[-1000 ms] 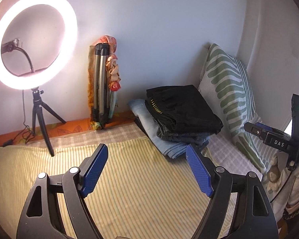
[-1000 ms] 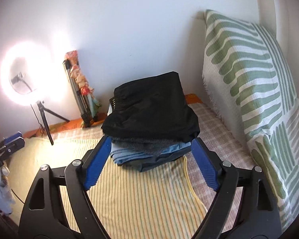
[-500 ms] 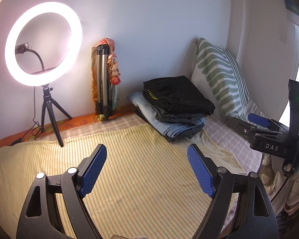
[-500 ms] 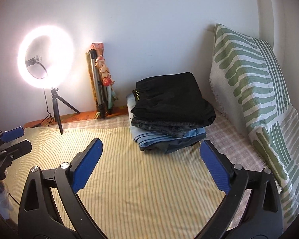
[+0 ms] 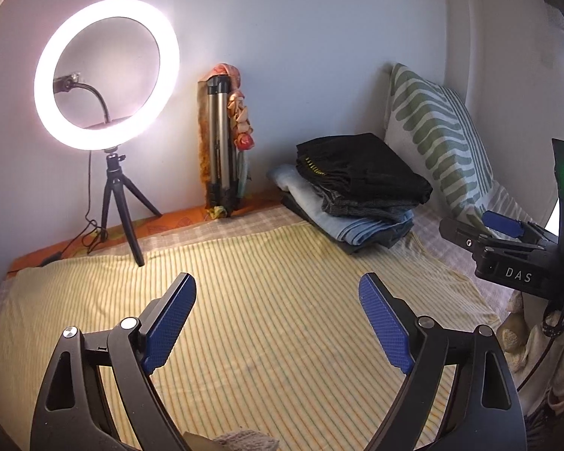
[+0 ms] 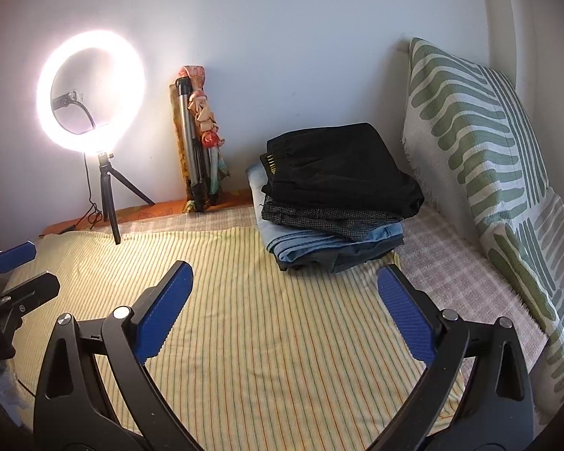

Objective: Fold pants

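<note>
Left tongs (image 5: 278, 319) are opening, nothing between the pads; right tongs (image 6: 282, 312) gape wide, released and empty. Both hover over the striped sheet (image 6: 244, 300) on the bed. Ahead and right of both, folded pants (image 6: 334, 203) sit stacked beside the pillow (image 6: 481, 143).

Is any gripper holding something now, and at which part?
Nothing is held. The left gripper is opening and the right gripper is open, both empty above the sheet.
</note>
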`<state>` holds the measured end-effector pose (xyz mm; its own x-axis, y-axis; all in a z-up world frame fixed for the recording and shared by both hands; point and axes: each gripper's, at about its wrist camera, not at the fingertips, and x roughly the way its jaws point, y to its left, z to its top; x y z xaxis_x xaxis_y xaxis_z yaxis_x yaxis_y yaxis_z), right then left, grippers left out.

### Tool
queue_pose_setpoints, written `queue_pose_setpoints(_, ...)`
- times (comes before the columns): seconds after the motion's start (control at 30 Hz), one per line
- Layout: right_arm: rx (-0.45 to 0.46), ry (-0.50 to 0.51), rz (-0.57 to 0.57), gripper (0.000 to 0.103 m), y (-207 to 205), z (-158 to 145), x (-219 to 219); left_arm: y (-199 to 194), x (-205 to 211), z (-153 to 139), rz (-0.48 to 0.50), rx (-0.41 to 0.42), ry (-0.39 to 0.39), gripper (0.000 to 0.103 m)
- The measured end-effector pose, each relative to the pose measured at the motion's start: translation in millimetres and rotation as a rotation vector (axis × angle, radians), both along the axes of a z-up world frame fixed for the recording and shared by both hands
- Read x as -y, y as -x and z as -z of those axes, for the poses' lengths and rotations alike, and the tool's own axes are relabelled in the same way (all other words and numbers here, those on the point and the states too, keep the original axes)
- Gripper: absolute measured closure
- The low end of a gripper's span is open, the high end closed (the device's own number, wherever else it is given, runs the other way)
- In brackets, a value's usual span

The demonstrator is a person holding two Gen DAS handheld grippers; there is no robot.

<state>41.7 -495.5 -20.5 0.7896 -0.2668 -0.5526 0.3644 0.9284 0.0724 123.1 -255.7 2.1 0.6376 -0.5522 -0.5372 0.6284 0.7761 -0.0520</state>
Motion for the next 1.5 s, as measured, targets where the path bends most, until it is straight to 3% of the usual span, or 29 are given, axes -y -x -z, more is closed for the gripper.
queue_pose_setpoints(0.27, 0.001, 0.033, 0.013, 0.002, -3, 4, -4, -1, -1, 9, 0.0, 0.005, -0.031, 0.011)
queue_pose_setpoints(1.5, -0.019, 0.042, -0.012, 0.002, -13, 12, -17, 3, -11, -1, 0.003, 0.0, -0.002, 0.011)
